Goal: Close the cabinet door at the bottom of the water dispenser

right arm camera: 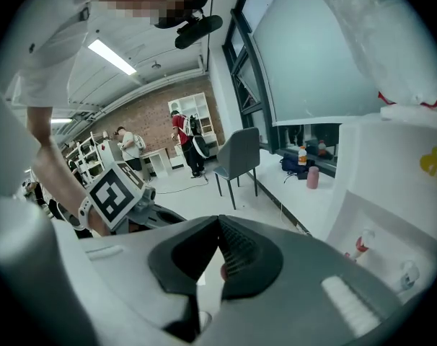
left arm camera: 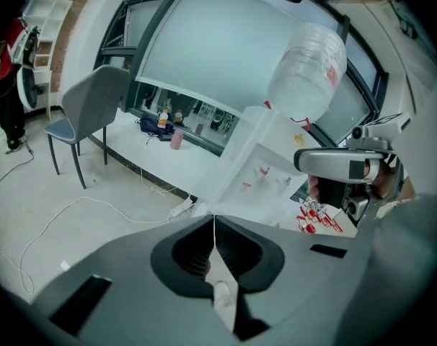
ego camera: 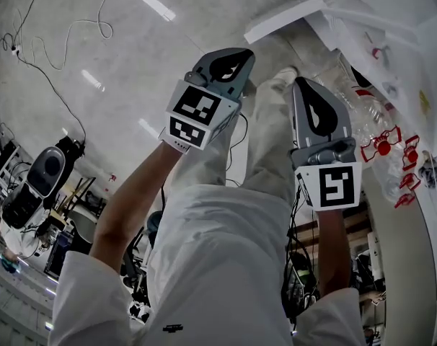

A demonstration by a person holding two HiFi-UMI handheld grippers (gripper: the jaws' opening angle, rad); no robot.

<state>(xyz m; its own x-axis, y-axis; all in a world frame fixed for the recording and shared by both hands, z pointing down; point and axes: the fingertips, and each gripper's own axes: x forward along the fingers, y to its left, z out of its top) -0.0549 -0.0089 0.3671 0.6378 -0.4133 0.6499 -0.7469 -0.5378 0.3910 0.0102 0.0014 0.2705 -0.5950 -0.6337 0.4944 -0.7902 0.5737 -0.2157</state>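
The white water dispenser [ego camera: 391, 56] stands at the right of the head view, a clear bottle [ego camera: 363, 121] on top and red taps [ego camera: 384, 146] on its front. Low on it, a white door panel [ego camera: 283, 19] juts out over the floor, standing open. My left gripper [ego camera: 236, 52] and right gripper [ego camera: 303, 83] hang side by side above the person's legs, short of that door, both shut and empty. In the left gripper view the left gripper [left arm camera: 213, 218] faces the dispenser [left arm camera: 265, 168] and bottle [left arm camera: 305, 71]. The right gripper [right arm camera: 219, 220] has the dispenser [right arm camera: 391, 171] on its right.
A grey chair [left arm camera: 89, 107] stands by the window ledge. A cable [ego camera: 67, 27] snakes over the floor, and a power strip [left arm camera: 181, 207] lies near the dispenser's foot. A black and grey device [ego camera: 38, 179] sits at the left. People [right arm camera: 182, 139] stand far back by shelves.
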